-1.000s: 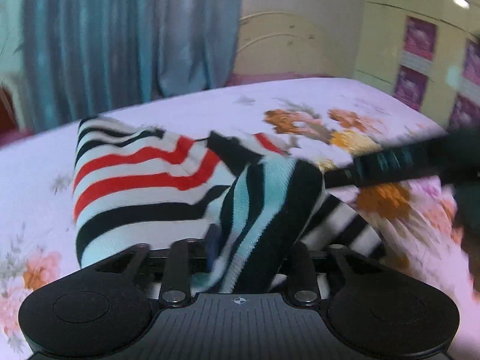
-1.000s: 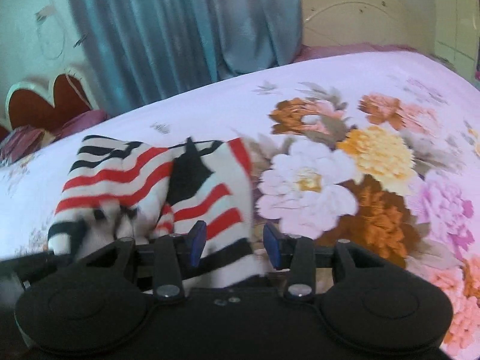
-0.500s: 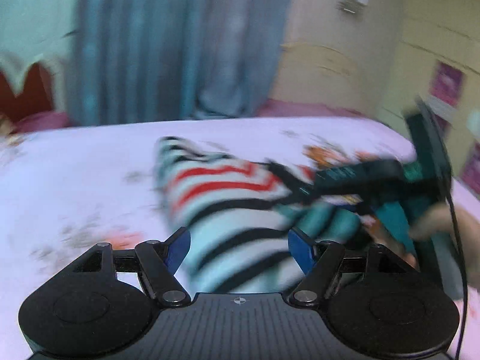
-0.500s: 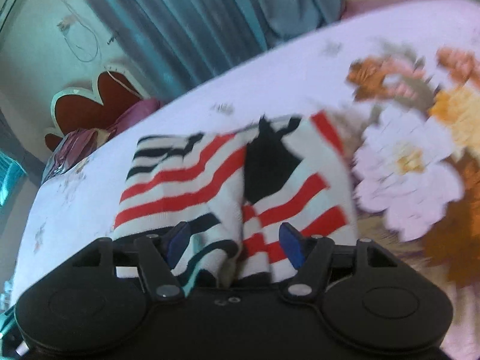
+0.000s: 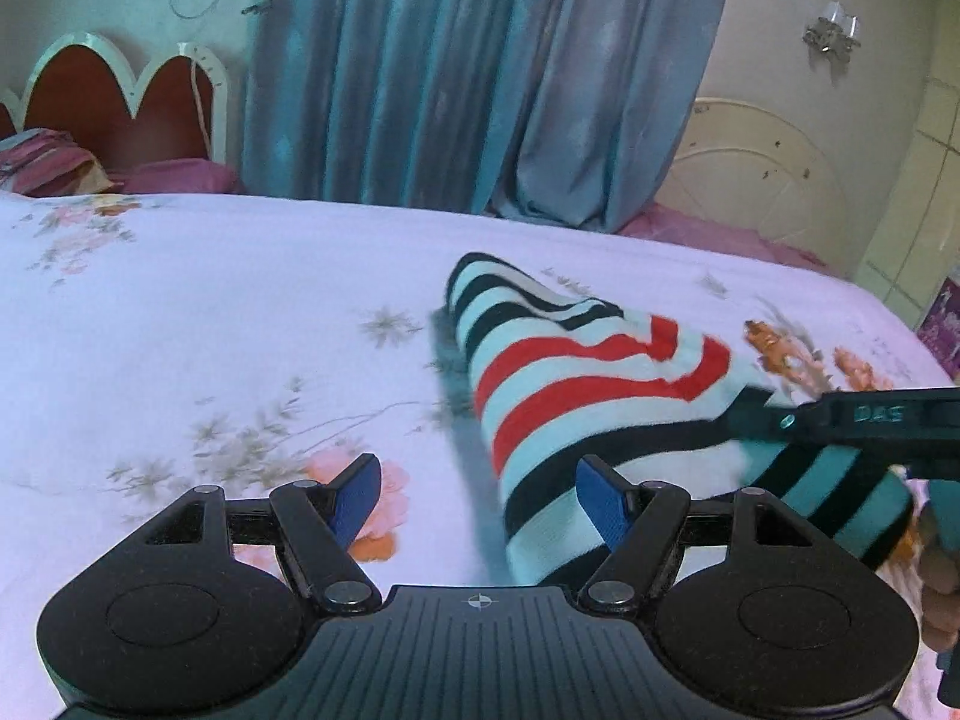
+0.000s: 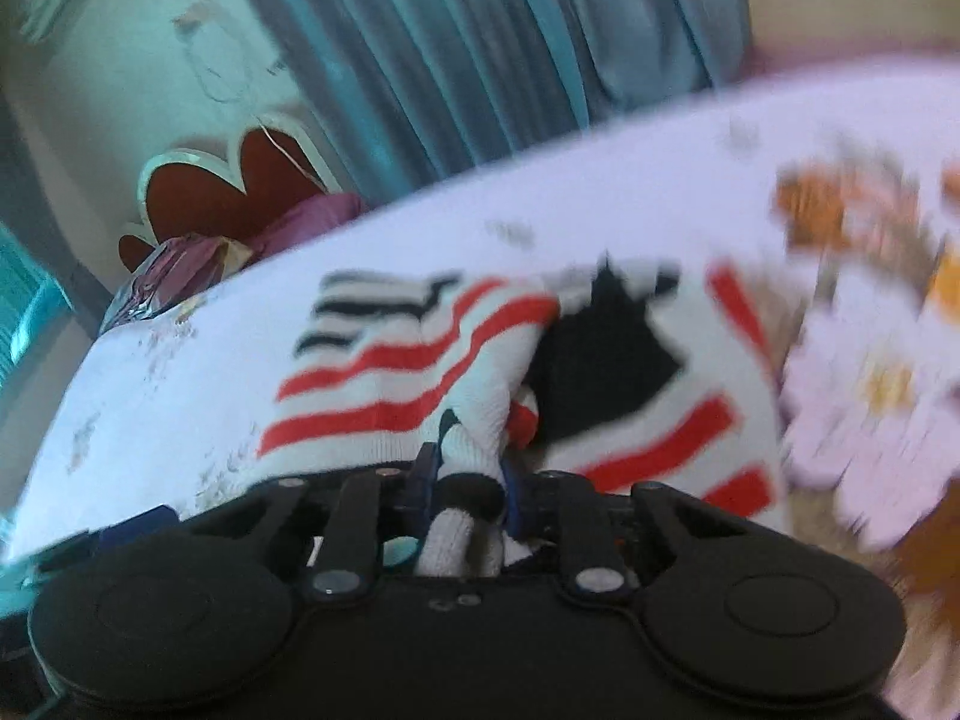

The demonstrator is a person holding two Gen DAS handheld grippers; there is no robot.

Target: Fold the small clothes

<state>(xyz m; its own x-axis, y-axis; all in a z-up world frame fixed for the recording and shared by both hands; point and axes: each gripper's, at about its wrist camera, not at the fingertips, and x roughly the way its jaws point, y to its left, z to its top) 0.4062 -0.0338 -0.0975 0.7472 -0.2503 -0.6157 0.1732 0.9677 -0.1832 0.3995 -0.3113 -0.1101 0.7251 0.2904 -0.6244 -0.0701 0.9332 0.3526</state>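
Striped knit in white, red, black and teal, the small garment (image 5: pixel 594 384) is laid on the flower-printed bed sheet (image 5: pixel 210 312), partly doubled over, so that it can be folded on a flat, soft surface. Its near hem is gathered into a bunch and pinched by the right claw (image 6: pixel 465 480), whose jaws have just been closing and are now pressed on that fabric; the grip is presumably taken at the edge so that the layer can be drawn over the rest. In the left wrist view the same claw's fingers (image 5: pixel 774 420) are seen reaching across the cloth from the right.

The left claw (image 5: pixel 480 495) is spread wide, with nothing between its blue pads (image 5: pixel 603 501); only the right-hand pad overlaps the garment's edge in the picture, and whether it touches cannot be told. It is judged to be kept free so that a new hold can be taken. A wrong fold is risked if the bunched layers are dragged together.

A blue curtain (image 5: pixel 480 72) is hung behind the bed.
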